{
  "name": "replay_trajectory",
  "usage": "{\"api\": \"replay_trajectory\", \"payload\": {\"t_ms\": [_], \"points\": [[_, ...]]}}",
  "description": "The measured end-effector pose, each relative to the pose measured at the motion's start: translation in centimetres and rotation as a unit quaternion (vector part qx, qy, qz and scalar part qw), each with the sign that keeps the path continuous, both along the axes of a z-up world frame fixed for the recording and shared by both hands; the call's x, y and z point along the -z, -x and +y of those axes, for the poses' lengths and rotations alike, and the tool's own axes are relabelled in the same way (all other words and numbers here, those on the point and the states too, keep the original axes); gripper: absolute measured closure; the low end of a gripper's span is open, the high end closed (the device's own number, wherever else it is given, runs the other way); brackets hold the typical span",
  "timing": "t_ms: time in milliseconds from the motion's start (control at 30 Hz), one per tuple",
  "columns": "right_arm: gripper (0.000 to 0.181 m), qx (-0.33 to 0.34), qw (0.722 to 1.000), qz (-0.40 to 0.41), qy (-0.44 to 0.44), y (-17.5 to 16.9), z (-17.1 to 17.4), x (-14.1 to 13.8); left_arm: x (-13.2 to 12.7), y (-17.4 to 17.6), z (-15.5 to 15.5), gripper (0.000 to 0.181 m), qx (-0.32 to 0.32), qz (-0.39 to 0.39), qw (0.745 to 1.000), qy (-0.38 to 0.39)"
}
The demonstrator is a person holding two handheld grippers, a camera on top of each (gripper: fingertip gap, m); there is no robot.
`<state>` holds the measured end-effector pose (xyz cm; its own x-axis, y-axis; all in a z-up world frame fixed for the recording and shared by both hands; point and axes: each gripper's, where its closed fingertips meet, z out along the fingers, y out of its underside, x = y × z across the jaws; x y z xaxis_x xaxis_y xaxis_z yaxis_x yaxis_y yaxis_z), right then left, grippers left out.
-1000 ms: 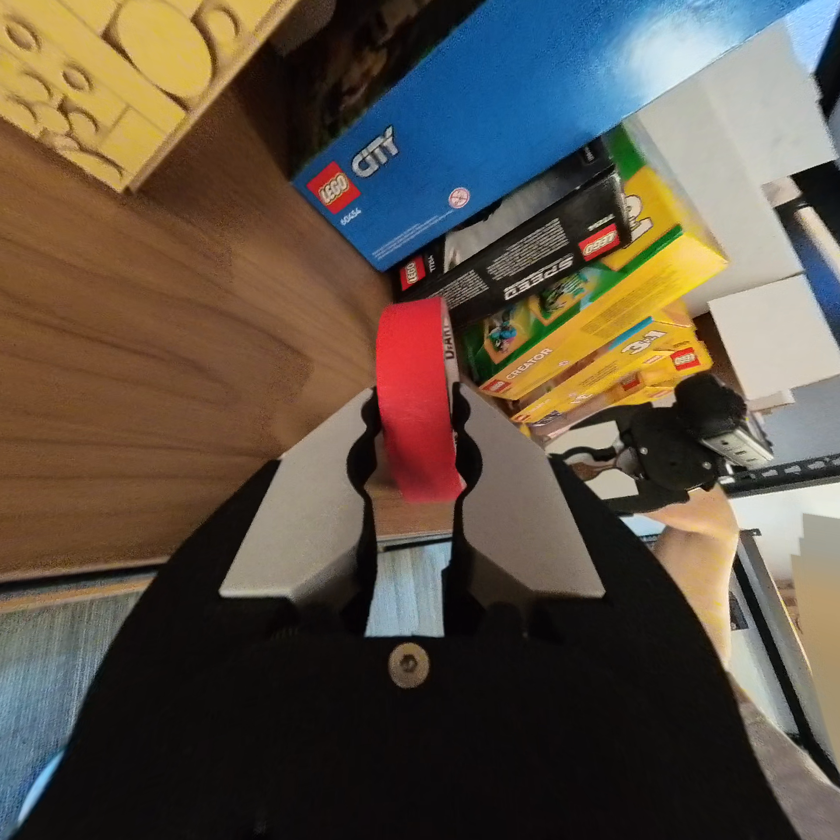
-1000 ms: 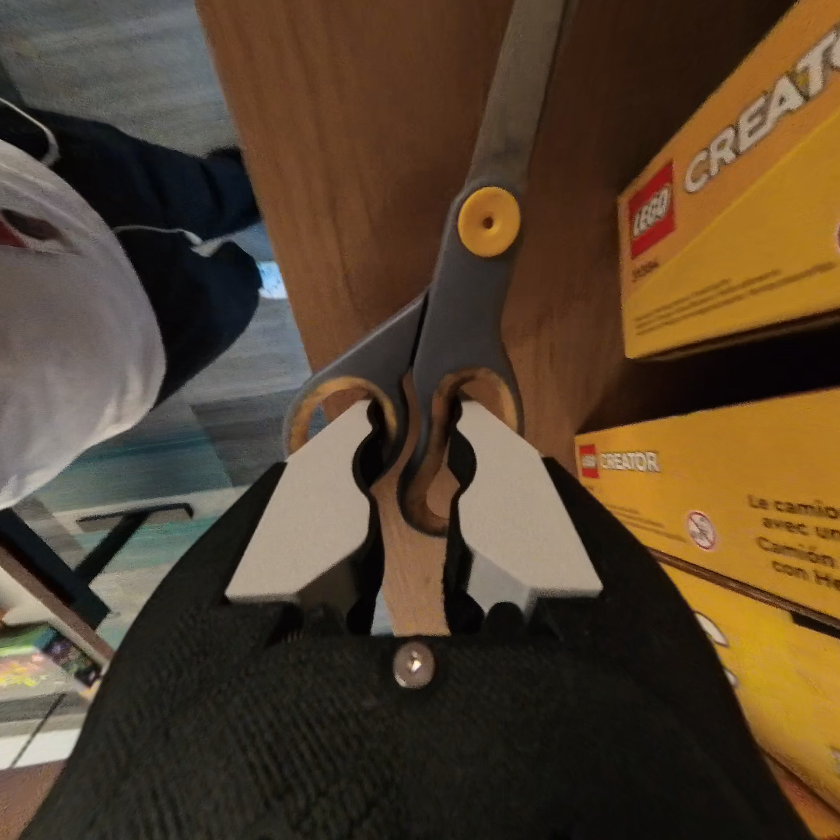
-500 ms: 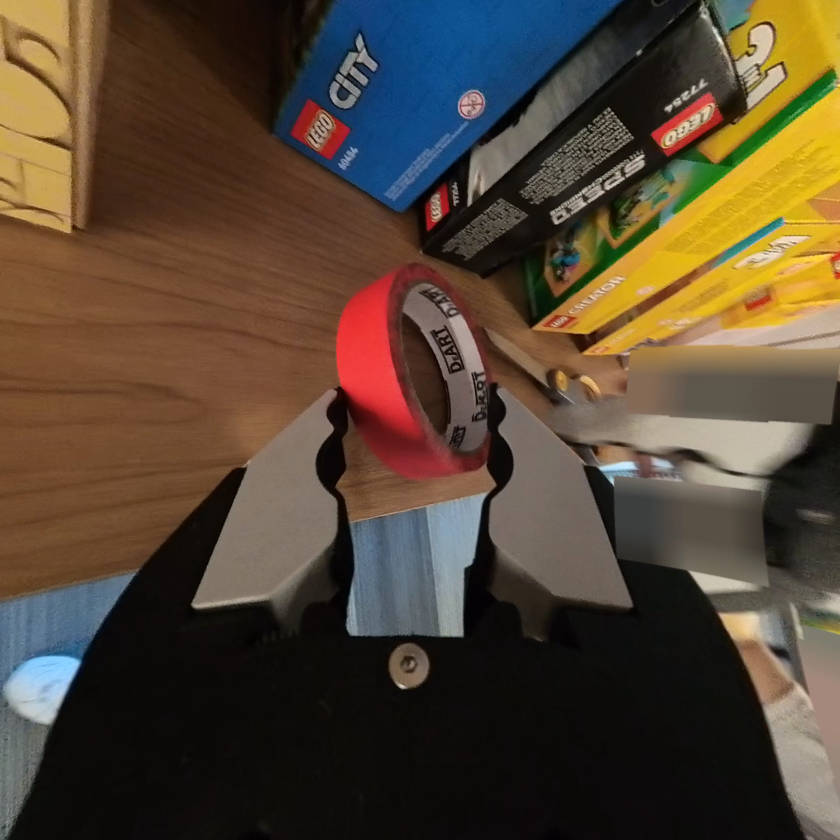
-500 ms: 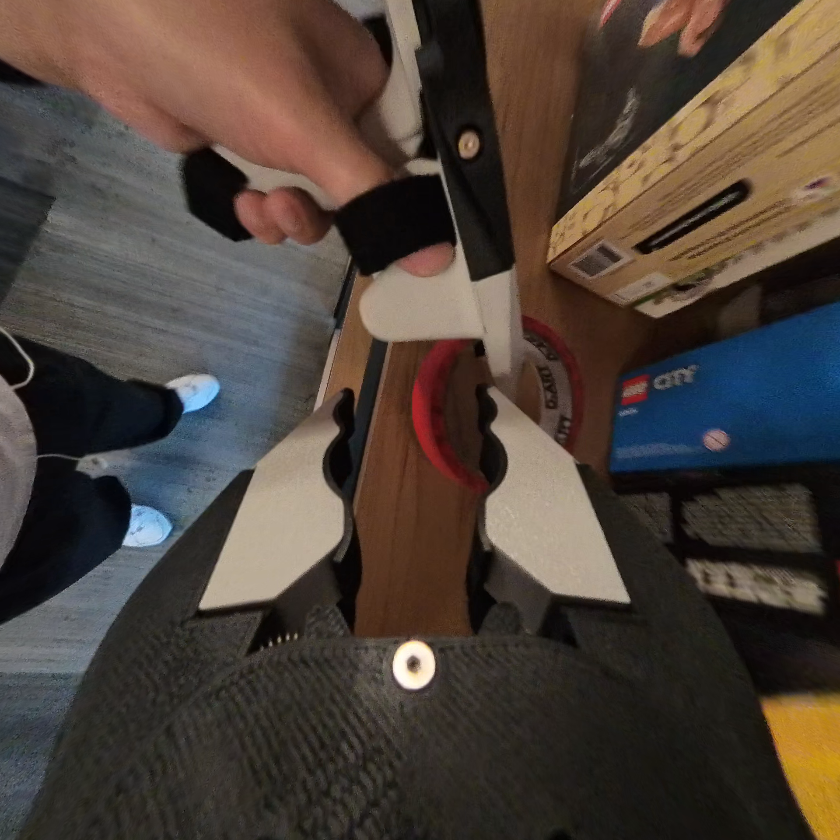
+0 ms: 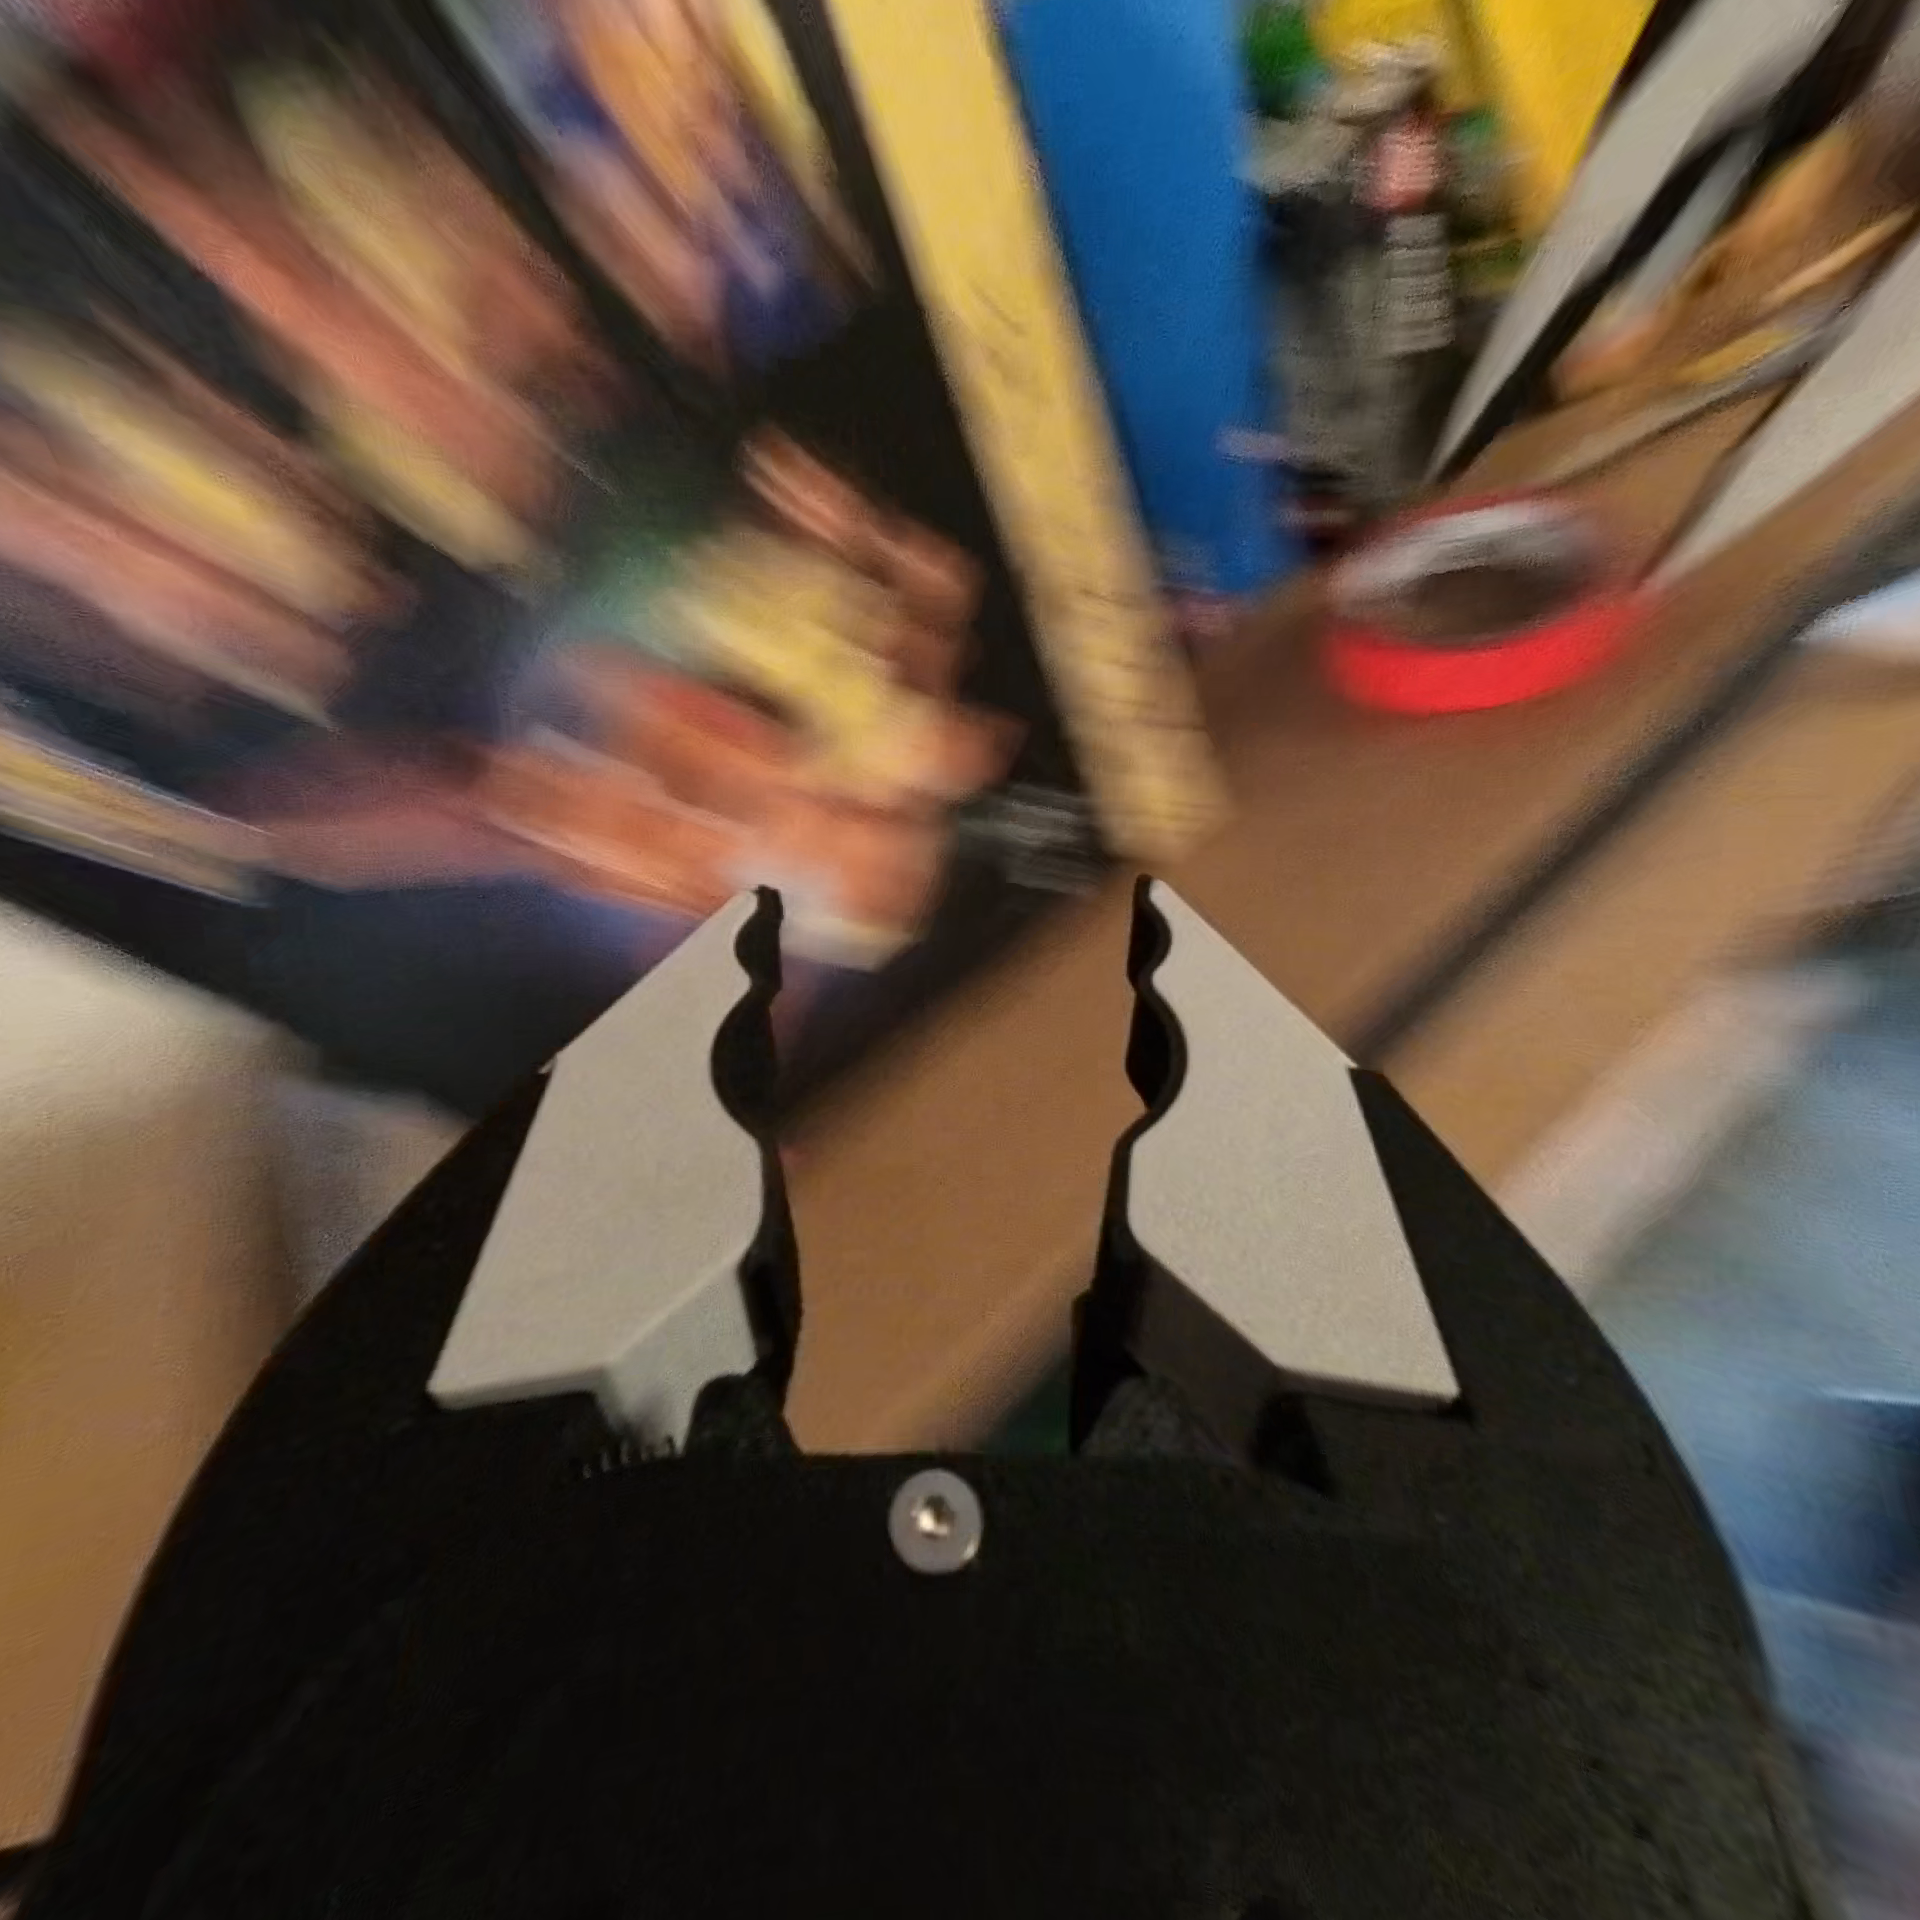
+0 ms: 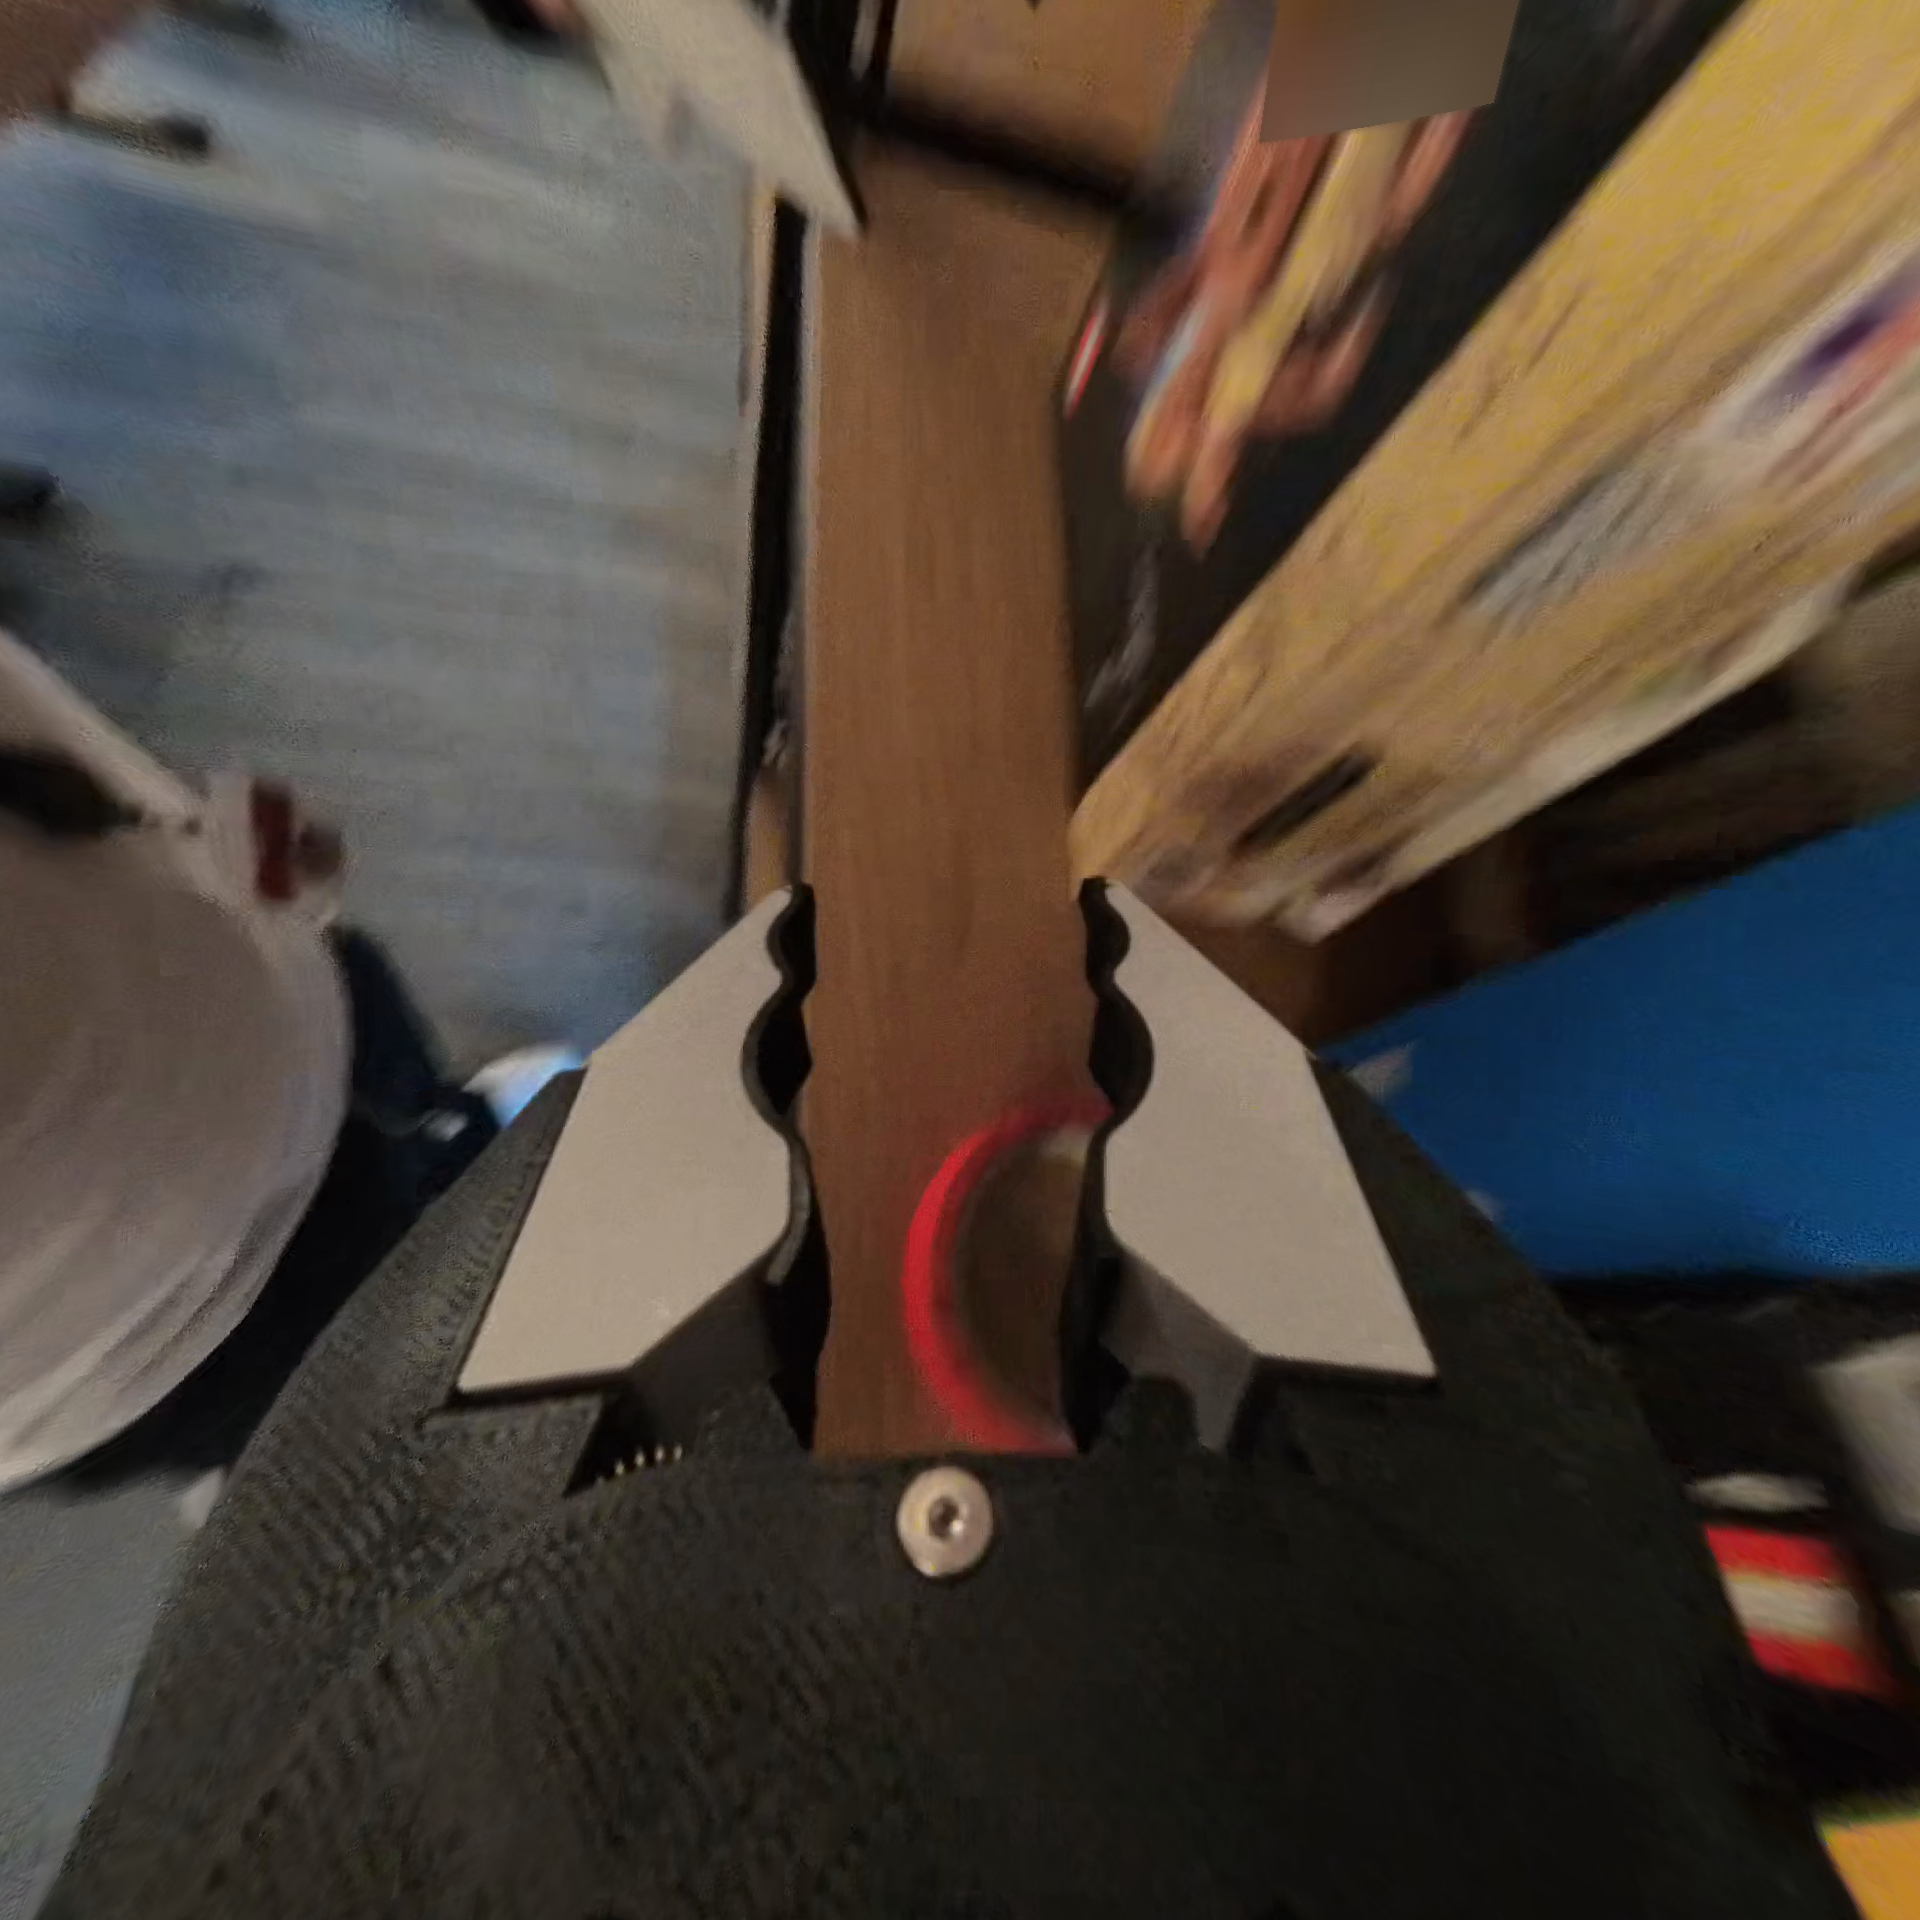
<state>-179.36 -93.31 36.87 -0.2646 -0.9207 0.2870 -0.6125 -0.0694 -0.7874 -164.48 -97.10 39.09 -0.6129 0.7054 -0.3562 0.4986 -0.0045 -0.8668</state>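
Observation:
My left gripper is open and empty over the wooden shelf; the view is badly blurred. The red tape roll lies flat on the wood up to the right of it, apart from the fingers. My right gripper is open and empty above the same wooden board. The red tape roll lies below and between its fingers, near the right finger, partly hidden by it. No scissors show in either view.
A large dark picture box with a yellow edge stands close at the left gripper's left, a blue box behind. In the right view a yellow box and a blue box line the right; the board's edge, grey floor and a person's white clothing lie left.
The left gripper has let go of the red tape roll, opened and swung away left. The right gripper let go of the scissors earlier, opened, and now hovers over the tape.

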Motion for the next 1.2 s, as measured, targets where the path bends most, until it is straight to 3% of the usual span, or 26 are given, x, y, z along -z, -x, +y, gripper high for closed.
{"api": "replay_trajectory", "payload": {"t_ms": [67, 133, 200, 233, 367, 533, 700, 800, 900, 1067, 1200], "points": [[0.127, 0.010, 0.993, -0.037, 0.112, -2.7, -0.9, -6.9, -5.3, -3.2, -2.2, 0.114, -0.009, -0.081, 0.986, 0.148], [0.115, 0.021, 0.968, -0.044, 0.248, -5.0, -2.3, -13.1, -9.3, -4.2, -3.6, 0.104, 0.005, -0.113, 0.971, 0.209], [0.106, 0.024, 0.933, -0.023, 0.358, -7.0, -4.6, -17.0, -12.5, -3.9, -4.6, 0.099, 0.030, -0.102, 0.965, 0.241], [0.106, 0.021, 0.927, -0.002, 0.374, -8.0, -5.9, -17.6, -13.7, -3.8, -5.1, 0.099, 0.043, -0.105, 0.959, 0.260], [0.105, 0.016, 0.947, 0.075, 0.311, -11.5, -10.1, -16.3, -14.6, -3.1, -8.3, 0.097, 0.072, -0.172, 0.945, 0.267], [0.106, 0.045, 0.945, 0.135, 0.294, -12.5, -12.4, -15.2, -14.6, -1.8, -9.8, 0.102, 0.114, -0.186, 0.946, 0.239], [0.103, 0.052, 0.923, 0.175, 0.339, -12.2, -12.8, -13.9, -14.2, -0.6, -7.1, 0.127, 0.140, -0.172, 0.930, 0.293], [0.098, 0.052, 0.902, 0.197, 0.382, -12.0, -13.0, -13.4, -13.7, -0.1, -5.6, 0.143, 0.124, -0.177, 0.910, 0.352], [0.089, 0.055, 0.893, 0.211, 0.394, -12.0, -13.1, -12.9, -14.9, -0.1, -5.1, 0.156, 0.093, -0.169, 0.893, 0.406], [0.088, 0.051, 0.891, 0.214, 0.397, -12.1, -12.9, -12.8, -15.1, 0.4, -6.2, 0.157, 0.077, -0.205, 0.895, 0.389], [0.087, 0.052, 0.888, 0.214, 0.403, -11.9, -13.2, -12.7, -15.0, 0.9, -6.2, 0.181, 0.092, -0.223, 0.892, 0.382]]}}
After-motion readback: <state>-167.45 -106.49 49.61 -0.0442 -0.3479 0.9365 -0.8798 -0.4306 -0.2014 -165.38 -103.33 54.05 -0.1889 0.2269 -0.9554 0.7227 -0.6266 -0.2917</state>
